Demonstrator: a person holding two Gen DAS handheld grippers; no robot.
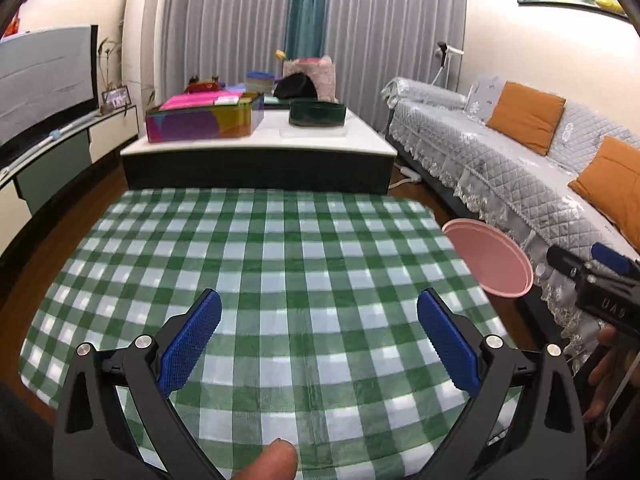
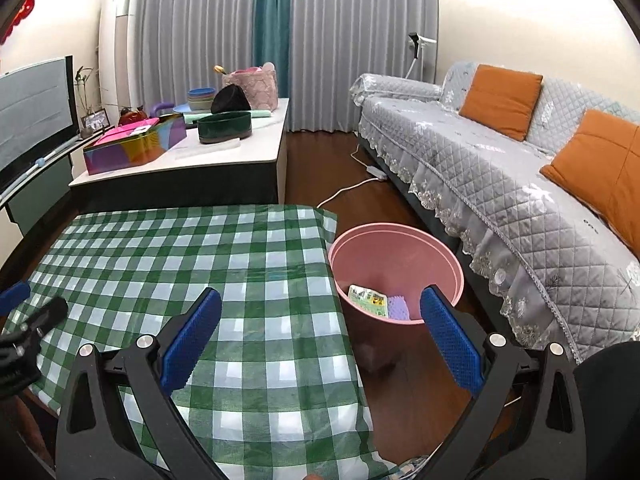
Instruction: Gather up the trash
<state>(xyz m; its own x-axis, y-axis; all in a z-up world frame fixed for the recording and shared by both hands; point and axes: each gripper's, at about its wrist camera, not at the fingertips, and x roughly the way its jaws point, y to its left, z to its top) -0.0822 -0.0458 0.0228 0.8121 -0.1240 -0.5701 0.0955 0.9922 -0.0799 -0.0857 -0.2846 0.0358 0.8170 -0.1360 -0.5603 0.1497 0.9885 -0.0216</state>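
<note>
A pink bin [image 2: 396,256] stands on the wooden floor just right of the table with the green checked cloth [image 2: 192,264]. Inside it lie a printed green-and-yellow wrapper [image 2: 368,300] and a purple ridged piece [image 2: 397,309]. My right gripper [image 2: 320,332] is open above the table's right edge, its right finger in front of the bin. My left gripper [image 1: 319,336] is open over the bare cloth [image 1: 280,264], nothing between its fingers. The bin's rim [image 1: 490,260] shows at the right of the left wrist view, with the right gripper's body [image 1: 600,292] beyond it.
A low white-topped table [image 2: 224,156] beyond holds a colourful box [image 2: 136,148], a dark green bowl [image 2: 225,126] and other items. A grey sofa [image 2: 500,184] with orange cushions runs along the right. A TV [image 2: 32,120] is at left. A cable [image 2: 344,192] lies on the floor.
</note>
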